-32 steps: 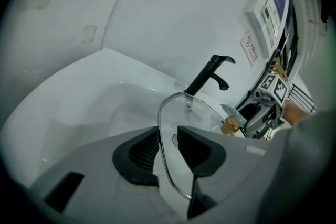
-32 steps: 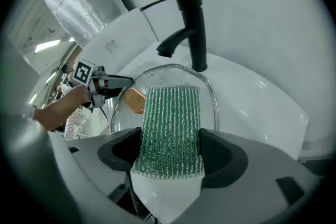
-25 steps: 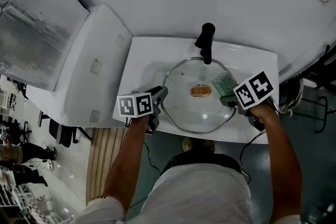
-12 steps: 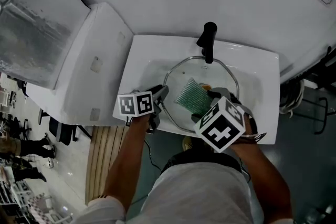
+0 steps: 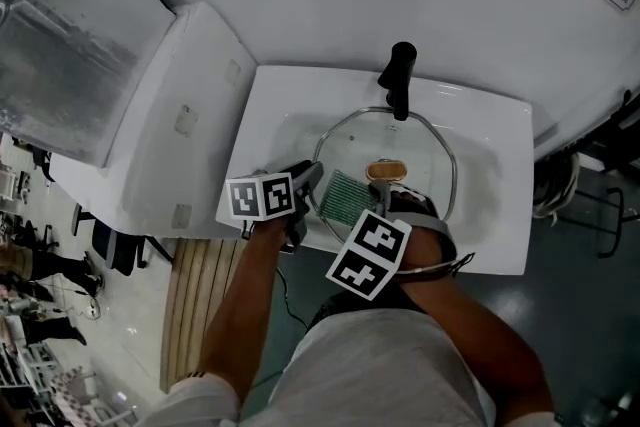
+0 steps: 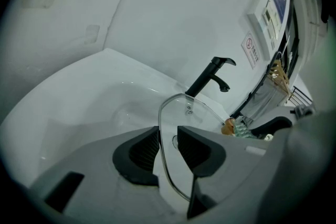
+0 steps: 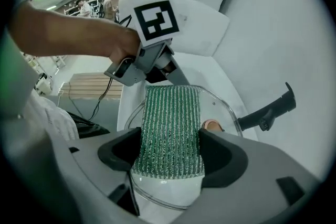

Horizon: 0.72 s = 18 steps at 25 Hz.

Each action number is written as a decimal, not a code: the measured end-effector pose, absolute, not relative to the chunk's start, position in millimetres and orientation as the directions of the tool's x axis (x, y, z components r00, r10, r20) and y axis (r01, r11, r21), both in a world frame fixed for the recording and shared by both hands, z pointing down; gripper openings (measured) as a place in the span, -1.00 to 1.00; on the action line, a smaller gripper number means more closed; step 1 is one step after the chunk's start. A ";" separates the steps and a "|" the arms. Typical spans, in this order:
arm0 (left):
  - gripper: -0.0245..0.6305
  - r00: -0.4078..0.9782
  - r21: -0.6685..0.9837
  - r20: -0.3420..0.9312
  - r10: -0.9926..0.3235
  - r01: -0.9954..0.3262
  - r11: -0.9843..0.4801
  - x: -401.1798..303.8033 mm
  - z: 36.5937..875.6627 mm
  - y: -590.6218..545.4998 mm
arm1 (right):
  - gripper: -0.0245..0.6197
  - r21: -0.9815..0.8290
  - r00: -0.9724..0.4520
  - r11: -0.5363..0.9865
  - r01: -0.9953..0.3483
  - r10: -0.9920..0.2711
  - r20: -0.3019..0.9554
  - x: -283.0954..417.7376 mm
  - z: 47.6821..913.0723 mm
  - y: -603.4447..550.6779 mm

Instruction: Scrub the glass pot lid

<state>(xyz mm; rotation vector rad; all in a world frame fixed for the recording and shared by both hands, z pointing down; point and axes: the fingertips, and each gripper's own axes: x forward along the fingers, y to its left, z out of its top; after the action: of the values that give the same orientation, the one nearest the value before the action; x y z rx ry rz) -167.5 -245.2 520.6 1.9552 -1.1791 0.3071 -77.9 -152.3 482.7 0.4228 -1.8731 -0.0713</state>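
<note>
The left gripper (image 6: 168,140) pinches the left rim of the glass pot lid (image 5: 428,160) between narrow jaws. The lid sits in the white sink (image 5: 268,120). The right gripper (image 7: 170,150) clamps 1 green scrub pad (image 7: 169,118), held over the lid's near-left glass, just left of its tan knob (image 5: 385,171). A black faucet (image 5: 398,80) stands at the far side.

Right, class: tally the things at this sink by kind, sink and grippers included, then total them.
Sink: 1
Tap: 1
Glass pot lid: 1
Green scrubbing pad: 1
Grippers: 2, left gripper, right gripper
Total: 6
</note>
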 end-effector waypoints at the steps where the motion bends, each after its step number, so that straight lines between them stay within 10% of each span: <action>1: -0.56 0.533 0.516 0.569 -0.626 -0.824 -0.232 -167.6 520.6 -245.2 | 0.13 0.262 -0.270 0.933 -0.247 -0.326 0.906 -76.9 486.8 -151.8; 18: -0.56 0.531 0.500 0.587 -0.612 -0.831 -0.242 -167.4 521.1 -245.4 | 0.13 0.250 -0.360 0.906 -0.342 -0.372 0.856 3.6 471.9 -157.2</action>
<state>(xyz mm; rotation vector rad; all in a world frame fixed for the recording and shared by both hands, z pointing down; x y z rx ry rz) -167.4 -245.4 521.1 1.9598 -1.1738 0.3435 3.6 -157.2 471.9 0.5179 -1.9746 -0.0342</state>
